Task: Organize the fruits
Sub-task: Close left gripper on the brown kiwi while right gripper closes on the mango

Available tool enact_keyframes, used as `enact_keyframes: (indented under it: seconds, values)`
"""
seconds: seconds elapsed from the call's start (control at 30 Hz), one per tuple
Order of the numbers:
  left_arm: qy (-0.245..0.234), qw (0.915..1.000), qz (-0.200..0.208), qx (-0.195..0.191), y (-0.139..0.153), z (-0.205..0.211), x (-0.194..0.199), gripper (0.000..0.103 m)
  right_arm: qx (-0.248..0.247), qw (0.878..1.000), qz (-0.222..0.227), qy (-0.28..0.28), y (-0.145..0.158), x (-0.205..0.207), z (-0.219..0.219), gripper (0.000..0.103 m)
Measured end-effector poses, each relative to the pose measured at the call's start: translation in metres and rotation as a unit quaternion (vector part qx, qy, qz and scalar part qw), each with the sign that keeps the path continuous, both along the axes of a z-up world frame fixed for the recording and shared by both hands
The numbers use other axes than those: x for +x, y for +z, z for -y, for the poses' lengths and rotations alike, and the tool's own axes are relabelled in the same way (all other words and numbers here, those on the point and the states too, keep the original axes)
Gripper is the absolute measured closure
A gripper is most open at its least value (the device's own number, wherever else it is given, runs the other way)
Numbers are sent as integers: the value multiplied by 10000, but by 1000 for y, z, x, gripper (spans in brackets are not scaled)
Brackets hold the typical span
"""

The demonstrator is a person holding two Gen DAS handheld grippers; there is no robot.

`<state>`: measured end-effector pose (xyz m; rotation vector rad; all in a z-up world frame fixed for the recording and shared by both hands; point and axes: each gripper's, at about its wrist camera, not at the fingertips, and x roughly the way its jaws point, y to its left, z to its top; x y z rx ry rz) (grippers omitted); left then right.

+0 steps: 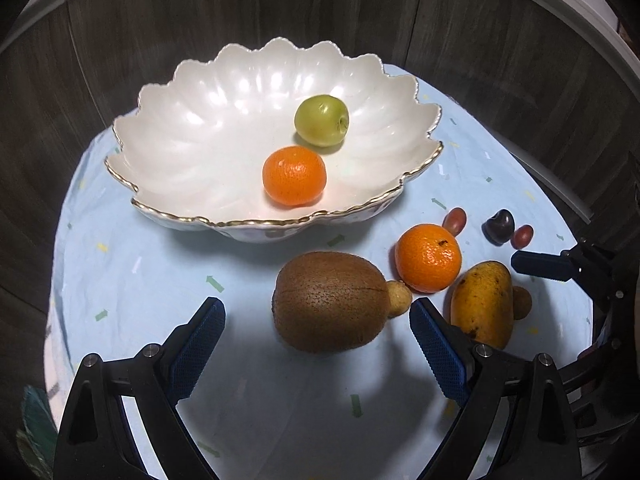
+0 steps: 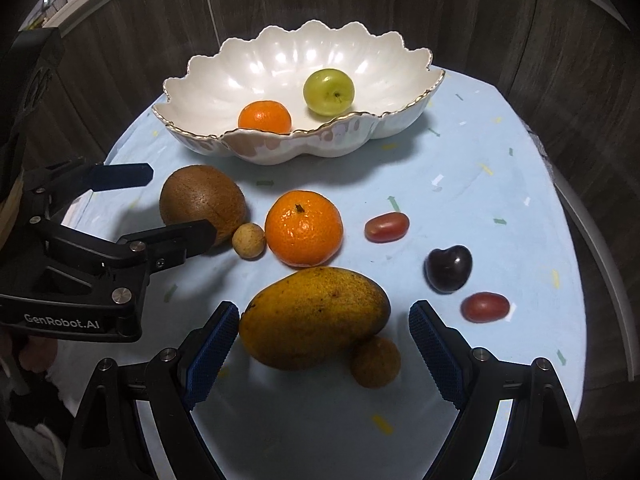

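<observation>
Only the right wrist view shows a hand (image 2: 34, 354), at lower left. The left gripper (image 1: 316, 320) gapes wide around the kiwi (image 1: 332, 302); the right gripper (image 2: 324, 322) wide around the mango (image 2: 314, 316). The bowl (image 1: 192, 152) on the worktop (image 1: 140, 264) holds a tangerine (image 1: 294, 176) and green apple (image 1: 322, 120).

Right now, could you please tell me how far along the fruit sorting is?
Early on. Done: a green apple and one orange lie in the white bowl. In hand: nothing; the left tongs stand open around the kiwi, the right tongs open around the mango. Left on the cloth: both of those, a second orange, two small brown fruits, two red ones and a dark one.
</observation>
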<state>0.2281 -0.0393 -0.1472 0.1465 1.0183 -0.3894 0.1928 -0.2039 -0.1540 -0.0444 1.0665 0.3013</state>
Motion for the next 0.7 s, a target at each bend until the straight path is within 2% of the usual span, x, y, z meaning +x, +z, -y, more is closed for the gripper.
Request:
enact_keyframes:
  seconds: [0.2,0.33,0.5,0.53,0.57,0.63,0.7]
  values:
    - [93,9997,-178,-110,-12,1,7,18,79,9999,-81,-19,-10,6,-1,16]
    - [101,9995,-211,-226,-15,3,8,19,65,9999,-104,-19,-15,10,-4,16]
    - [11,9991,-203,-377,-17,7,5,31,98,10000,2,-6,-17,8,-2,16]
    - [-27,9989,-201,-419,-17,9,5,36,111,9999,19,-9,-18,8,-2,16]
    - [-45,9988,-201,-441,-17,10,4,39,142,9999,36,-19,-18,7,0,16]
    - [-25,9989,-194,-432,-17,13,3,39,224,9997,58,-10,-17,6,1,24]
    - [-1,9987,-192,-469,-17,12,2,40,228,9997,55,-8,-17,7,0,24]
